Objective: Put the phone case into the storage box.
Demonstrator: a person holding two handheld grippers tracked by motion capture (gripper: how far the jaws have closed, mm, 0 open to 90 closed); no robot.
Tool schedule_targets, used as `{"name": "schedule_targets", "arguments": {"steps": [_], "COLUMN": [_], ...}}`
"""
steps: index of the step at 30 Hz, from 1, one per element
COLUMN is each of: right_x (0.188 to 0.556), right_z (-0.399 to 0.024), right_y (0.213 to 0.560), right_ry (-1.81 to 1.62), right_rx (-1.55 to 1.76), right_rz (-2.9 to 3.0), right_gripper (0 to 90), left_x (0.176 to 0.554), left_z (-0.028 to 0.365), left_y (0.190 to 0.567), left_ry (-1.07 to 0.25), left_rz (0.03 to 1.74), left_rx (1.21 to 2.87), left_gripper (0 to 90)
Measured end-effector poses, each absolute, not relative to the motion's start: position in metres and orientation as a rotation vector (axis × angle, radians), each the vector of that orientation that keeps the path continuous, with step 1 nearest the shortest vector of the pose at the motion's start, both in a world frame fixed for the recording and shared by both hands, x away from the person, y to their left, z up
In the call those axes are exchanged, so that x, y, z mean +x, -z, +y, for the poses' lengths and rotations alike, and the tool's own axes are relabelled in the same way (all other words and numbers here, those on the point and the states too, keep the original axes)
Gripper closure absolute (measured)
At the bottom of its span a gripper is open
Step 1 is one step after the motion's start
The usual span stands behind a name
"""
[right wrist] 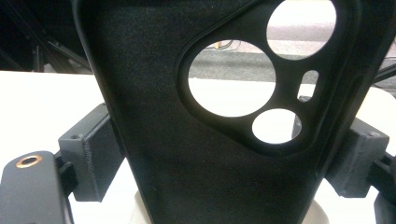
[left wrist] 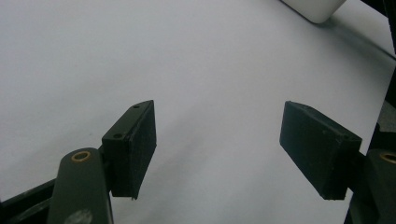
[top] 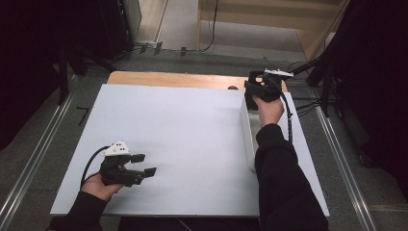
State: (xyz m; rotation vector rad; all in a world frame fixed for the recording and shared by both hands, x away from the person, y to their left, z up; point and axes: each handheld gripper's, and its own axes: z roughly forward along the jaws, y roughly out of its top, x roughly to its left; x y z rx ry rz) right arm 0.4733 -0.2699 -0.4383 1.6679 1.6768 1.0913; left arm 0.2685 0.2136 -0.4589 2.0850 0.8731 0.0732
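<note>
A black phone case (right wrist: 187, 154) with round camera cutouts is clamped upright between the jaws of the right gripper (right wrist: 224, 158), its two edges pressed by the pads on either side, above the far end of a white tray (top: 248, 139). The left gripper (left wrist: 224, 149) is held with its jaws wide apart and nothing between them, over the white table (top: 183, 139).

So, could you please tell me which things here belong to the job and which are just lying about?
In the job:
- phone case, clamped in the right gripper
- white tray, below it

Lying about:
- left gripper, open, over the white board
- wooden table
</note>
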Motion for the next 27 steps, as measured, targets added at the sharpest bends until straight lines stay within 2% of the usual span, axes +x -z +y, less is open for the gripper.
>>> {"name": "schedule_targets", "arguments": {"steps": [27], "right_x": [0.4742], "right_z": [-0.2656], "right_y": [0.4464], "right_ry": [-1.055], "right_rx": [1.680], "right_rz": [1.691], "right_gripper": [7.2], "left_x": [0.2677], "left_z": [0.2140], "left_y": [0.4589], "left_ry": [-0.087], "left_rz": [0.875], "left_rx": [2.095], "left_gripper": [26.9]}}
